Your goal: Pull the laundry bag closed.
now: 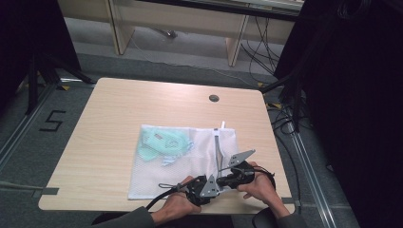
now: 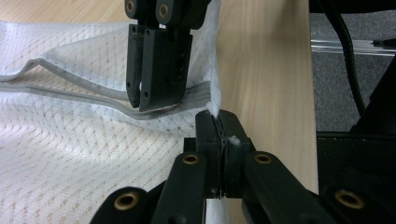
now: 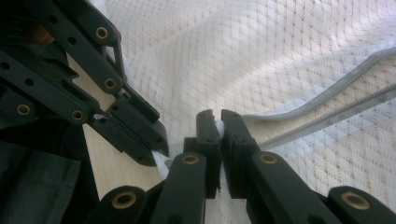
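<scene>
A white mesh laundry bag (image 1: 190, 166) lies flat on the wooden table (image 1: 109, 142), with a pale green item (image 1: 159, 145) inside near its far left corner. Its grey zipper (image 1: 217, 147) runs along the right side and stands partly parted (image 2: 70, 91) (image 3: 327, 100). Both grippers meet at the bag's near right corner. My left gripper (image 1: 215, 184) (image 2: 218, 122) is shut on the mesh edge (image 2: 205, 70) at that corner. Just beyond it, my right gripper (image 1: 222, 179) (image 3: 218, 122) is shut on the bag at the zipper's near end.
The corner sits close to the table's front and right edges (image 1: 280, 185). A round cable hole (image 1: 214, 98) lies at the far side. Cables (image 1: 285, 118) trail on the floor to the right, and desk legs (image 1: 121, 33) stand beyond the table.
</scene>
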